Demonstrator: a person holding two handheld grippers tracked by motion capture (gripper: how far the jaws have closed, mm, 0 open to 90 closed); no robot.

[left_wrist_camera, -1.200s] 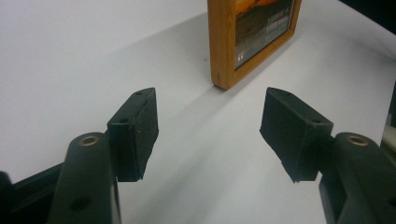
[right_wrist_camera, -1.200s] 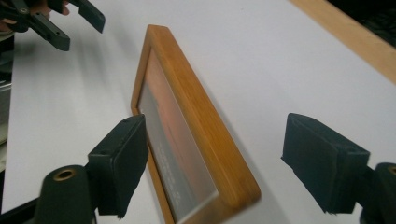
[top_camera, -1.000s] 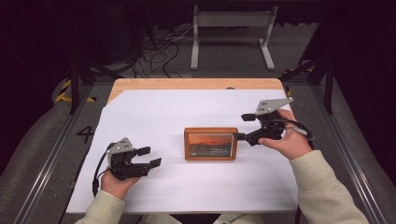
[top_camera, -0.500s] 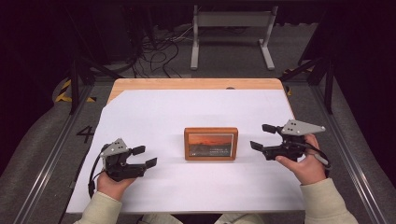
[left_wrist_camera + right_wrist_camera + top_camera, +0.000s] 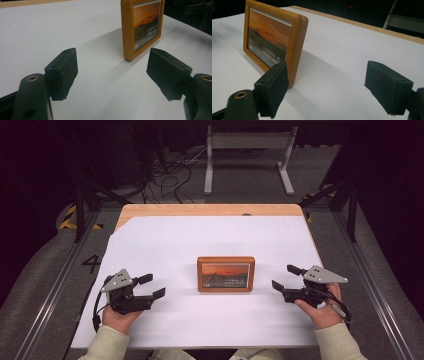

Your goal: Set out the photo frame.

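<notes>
Standing upright at the middle of the high view, the wooden picture frame (image 5: 225, 274) rests on the white table sheet (image 5: 210, 240) with its printed sunset face turned toward the person and its long axis running left to right across the frame. The two grippers flank it, each apart from it and touching nothing. The left gripper (image 5: 152, 286), at lower left of the high view, has its jaws spread wide with only bare sheet between them; they have just been opening a little further. In the left gripper view the picture frame (image 5: 141, 26) sits in the upper right, ahead of the jaws and off toward the right-hand one. The right gripper (image 5: 286, 276), at lower right, also has its jaws wide and empty. In the right gripper view the picture frame (image 5: 273, 42) fills the upper left, its end edge rising just behind the left-hand jaw, so the opening points past the frame's end rather than onto it. The right gripper looks the nearer of the two. Any grasp would likely need a jaw either side of the thin wooden edge.
</notes>
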